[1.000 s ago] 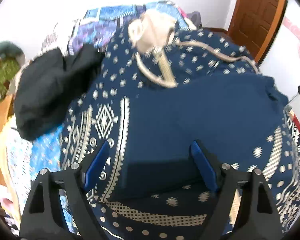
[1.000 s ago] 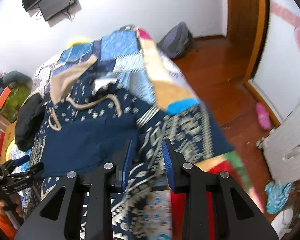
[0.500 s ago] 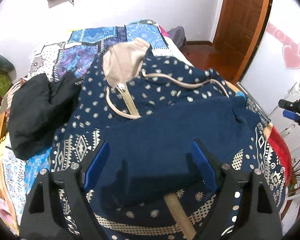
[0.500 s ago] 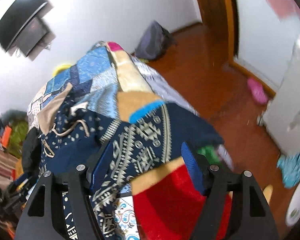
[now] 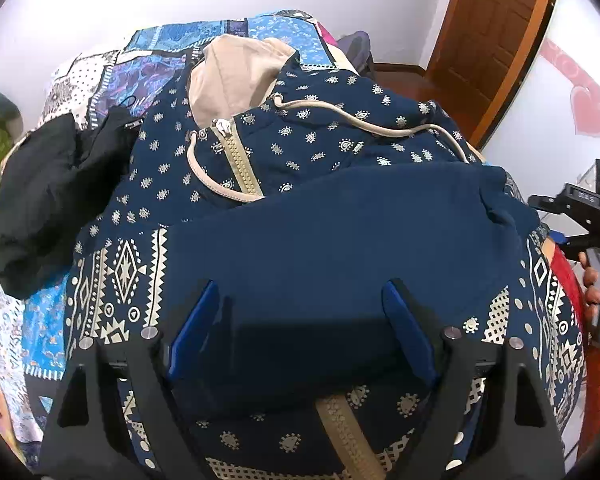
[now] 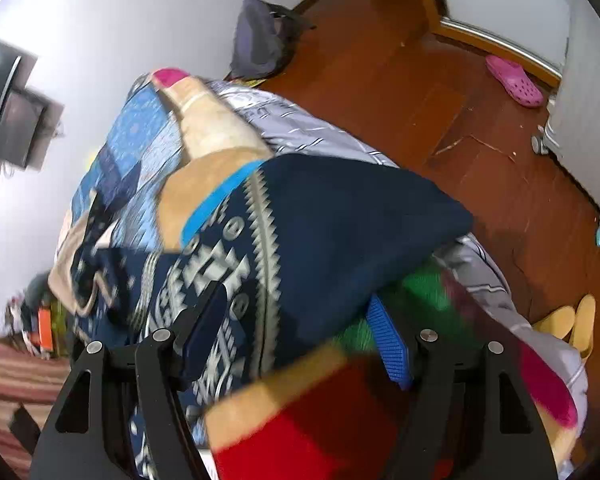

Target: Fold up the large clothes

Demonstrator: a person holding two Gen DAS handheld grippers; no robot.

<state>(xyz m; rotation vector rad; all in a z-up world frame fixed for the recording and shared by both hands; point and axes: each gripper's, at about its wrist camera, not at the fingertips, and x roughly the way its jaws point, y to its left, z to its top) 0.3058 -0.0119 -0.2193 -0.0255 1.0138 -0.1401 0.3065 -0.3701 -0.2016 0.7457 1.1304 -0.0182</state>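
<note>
One big dark blue hooded jacket with white patterns [image 5: 308,148] is lying spread over the bed with the patchwork quilt [image 5: 148,64], right under and ahead of both tools. It is showing one tan hood lining [image 5: 236,76], one tan zipper [image 5: 242,164] and one tan cord [image 5: 340,116]. A plain blue part [image 5: 340,240] is lying folded across its middle. One black piece of clothing [image 5: 48,196] is sitting on the bed, ahead and to the left of the left tool.

The left tool [image 5: 300,320] is hanging over the plain blue part with its two blue fingers [image 5: 196,324] spread wide apart, pinching nothing.

The right tool [image 6: 296,332] is also standing wide open over the jacket's patterned edge [image 6: 236,280], holding nothing; this view is blurry, so I cannot tell if it is touching the cloth. Ahead and to its right, one pink shoe [image 6: 514,86] and two yellow slippers [image 6: 572,324] are lying on the brown wooden floor [image 6: 380,80].
</note>
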